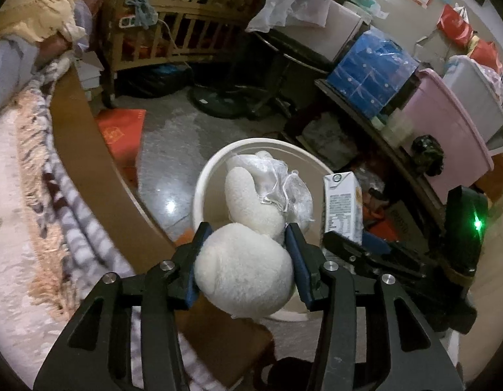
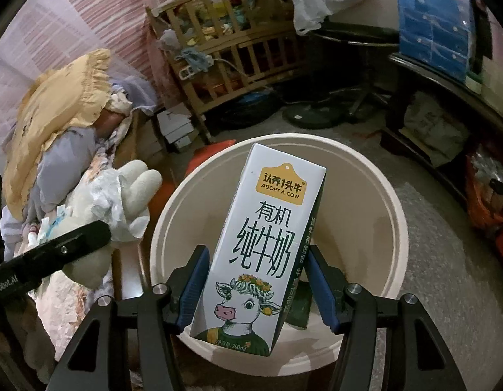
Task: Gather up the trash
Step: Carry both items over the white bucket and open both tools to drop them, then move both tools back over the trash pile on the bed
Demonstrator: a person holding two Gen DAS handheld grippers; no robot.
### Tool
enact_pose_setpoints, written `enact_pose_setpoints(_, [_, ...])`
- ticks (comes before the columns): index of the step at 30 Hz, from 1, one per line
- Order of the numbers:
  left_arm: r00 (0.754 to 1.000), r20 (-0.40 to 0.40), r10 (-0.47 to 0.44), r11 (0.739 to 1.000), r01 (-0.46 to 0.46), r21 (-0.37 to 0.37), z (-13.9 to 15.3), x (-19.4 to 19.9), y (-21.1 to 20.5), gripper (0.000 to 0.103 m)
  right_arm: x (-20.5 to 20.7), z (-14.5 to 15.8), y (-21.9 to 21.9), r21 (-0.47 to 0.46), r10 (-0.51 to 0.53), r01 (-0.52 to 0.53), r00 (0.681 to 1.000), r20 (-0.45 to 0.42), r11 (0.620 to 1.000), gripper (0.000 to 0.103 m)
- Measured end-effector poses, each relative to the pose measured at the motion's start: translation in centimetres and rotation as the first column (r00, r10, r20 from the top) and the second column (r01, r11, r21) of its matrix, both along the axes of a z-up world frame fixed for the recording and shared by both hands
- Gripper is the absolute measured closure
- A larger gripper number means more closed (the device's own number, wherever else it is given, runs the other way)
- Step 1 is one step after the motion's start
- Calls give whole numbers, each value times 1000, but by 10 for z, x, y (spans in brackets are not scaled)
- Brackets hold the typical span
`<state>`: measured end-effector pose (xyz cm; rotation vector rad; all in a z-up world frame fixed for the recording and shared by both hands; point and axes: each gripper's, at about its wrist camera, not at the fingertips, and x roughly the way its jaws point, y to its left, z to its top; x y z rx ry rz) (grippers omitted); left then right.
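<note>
My left gripper [image 1: 248, 247] is clamped on a white plush toy [image 1: 245, 273] with crumpled plastic, and my right gripper [image 2: 254, 285] squeezes a milk carton [image 2: 261, 247]. I hold both above the white bin [image 2: 395, 234] so they can fall inside.

A white milk carton [image 2: 261, 247], printed with dark green lettering, a gold-yellow badge and a drawn pink-nosed cow wearing a yellow-flowered wreath, showed against a cream bucket [image 2: 395, 228]. A fluffy white plush toy [image 1: 245, 277] sat between blue pads [image 1: 297, 254] on black fingers. A red mat [image 1: 121, 130] lay on the mottled grey floor [image 1: 176, 150]. Beside it were a brown wooden crib [image 1: 186, 32], a blue plastic-wrapped pack [image 1: 372, 75], a pink storage bin [image 1: 447, 130], and a yellow frilled pillow [image 2: 56, 117].
</note>
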<state>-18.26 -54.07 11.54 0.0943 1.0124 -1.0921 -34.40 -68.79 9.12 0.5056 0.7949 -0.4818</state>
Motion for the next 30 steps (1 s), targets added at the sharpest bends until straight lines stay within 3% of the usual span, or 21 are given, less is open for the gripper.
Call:
enact_pose_setpoints(2, [1000, -13, 5, 1000, -5, -21, -1, 1, -2, 53, -1, -2, -1, -8, -13, 13, 1000, -4, 1000, 45])
enact_pose_setpoints(5, [999, -39, 6, 999, -8, -49, -2, 5, -3, 34, 2, -6, -4, -26, -41, 40, 998, -42, 999, 37])
enact_pose_setpoints(6, [999, -38, 10, 999, -11, -50, -2, 5, -2, 34, 2, -7, -4, -25, -47, 45, 998, -49, 999, 33])
enact_pose_setpoints(15, [997, 36, 69, 997, -70, 24, 2, 11, 25, 34, 11, -7, 9, -24, 18, -19, 999, -38, 1000, 33])
enact_pose_setpoints(21, [979, 145, 141, 986, -152, 64, 12, 19, 63, 34, 26, -4, 34, -57, 94, -95, 995, -21, 994, 33])
enact_pose_setpoints(30, [948, 224, 224, 967, -245, 69, 20, 34, 123, 34, 52, 8, 86, -78, 209, -209, 978, -3, 975, 32])
